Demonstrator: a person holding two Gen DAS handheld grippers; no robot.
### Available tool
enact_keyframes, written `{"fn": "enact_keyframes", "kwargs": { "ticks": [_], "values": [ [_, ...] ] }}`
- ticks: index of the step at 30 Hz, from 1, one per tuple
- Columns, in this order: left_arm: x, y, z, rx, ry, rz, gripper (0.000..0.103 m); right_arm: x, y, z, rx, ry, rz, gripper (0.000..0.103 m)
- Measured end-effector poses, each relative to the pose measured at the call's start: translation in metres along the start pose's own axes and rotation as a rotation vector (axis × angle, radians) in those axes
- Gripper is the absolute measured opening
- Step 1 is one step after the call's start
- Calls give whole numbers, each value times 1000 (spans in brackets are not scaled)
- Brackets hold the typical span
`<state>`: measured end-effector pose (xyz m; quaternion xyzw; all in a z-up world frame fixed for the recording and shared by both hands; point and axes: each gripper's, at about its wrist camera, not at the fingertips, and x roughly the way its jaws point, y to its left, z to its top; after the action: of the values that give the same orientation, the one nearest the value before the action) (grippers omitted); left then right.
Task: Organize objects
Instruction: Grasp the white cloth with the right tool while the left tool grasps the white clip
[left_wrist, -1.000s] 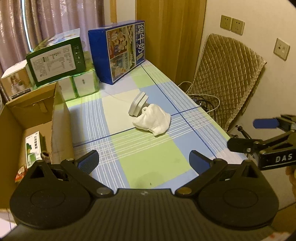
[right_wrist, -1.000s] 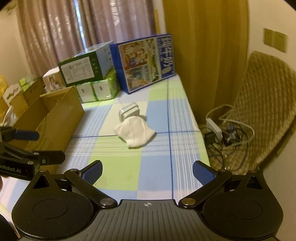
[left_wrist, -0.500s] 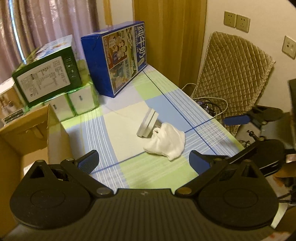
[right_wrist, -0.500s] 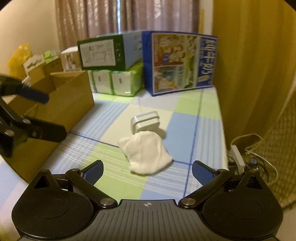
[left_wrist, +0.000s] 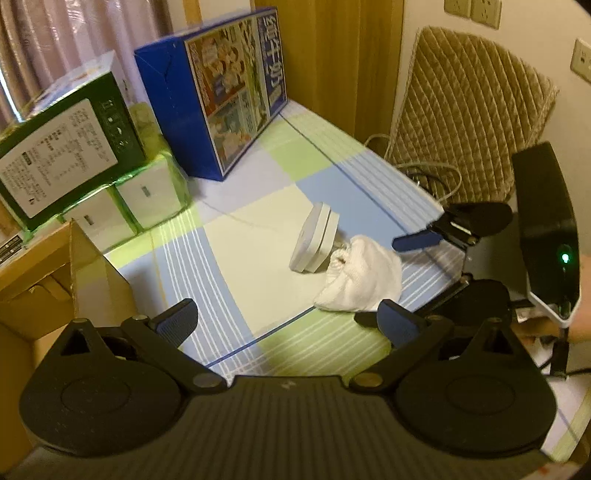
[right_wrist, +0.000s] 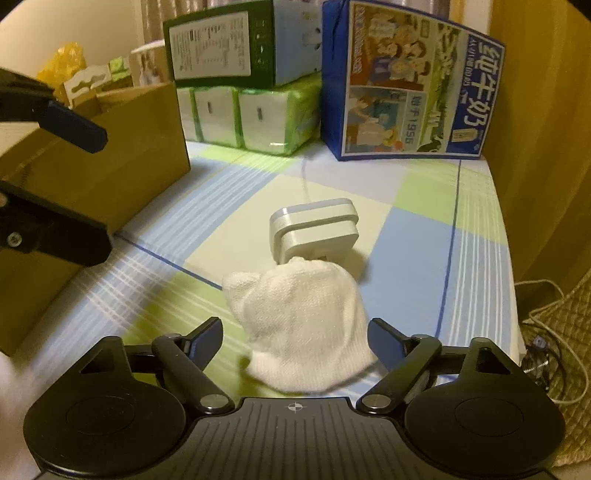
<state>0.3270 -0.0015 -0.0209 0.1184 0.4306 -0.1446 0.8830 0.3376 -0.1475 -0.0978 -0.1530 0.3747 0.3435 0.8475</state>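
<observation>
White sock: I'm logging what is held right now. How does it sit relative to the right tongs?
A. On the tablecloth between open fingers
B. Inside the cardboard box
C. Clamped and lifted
A: the white sock lies on the tablecloth between the right tongs' spread fingers.

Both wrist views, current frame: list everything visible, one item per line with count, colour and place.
white cloth: 1, white, crumpled mid-table, between the right gripper's open fingers
grey case: 1, pale grey, just behind the cloth
blue carton: 1, blue with pictures, table's far end
green box: 1, green and white, atop the tissue packs
tissue packs: one bundle, green wrap, left of the blue carton
cardboard box: 1, brown, open, table's left side
tablecloth: 1, blue, green and cream checks
quilted chair: 1, tan, right of the table
left hand-held gripper: 1, black, open
right hand-held gripper: 1, black, open
</observation>
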Motion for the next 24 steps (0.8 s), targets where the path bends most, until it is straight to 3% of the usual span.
{"fn": "enact_keyframes", "kwargs": {
  "ticks": [2,6,7,12,24],
  "values": [
    [5,1,0,14,13,1,102,6,1,1,-14,6,-6,74],
    [13,-1,2,36,30,9,101,5,-5,0,5,13,-16,37],
    [14,-2,3,44,29,8,101,2,-6,-1,7,13,-24,34],
    [25,-13,21,96,19,19,101,-17,-21,-5,39,23,-63,32],
    [89,-30,49,116,41,13,72,-31,-57,2,175,87,-148,32]
  ]
}}
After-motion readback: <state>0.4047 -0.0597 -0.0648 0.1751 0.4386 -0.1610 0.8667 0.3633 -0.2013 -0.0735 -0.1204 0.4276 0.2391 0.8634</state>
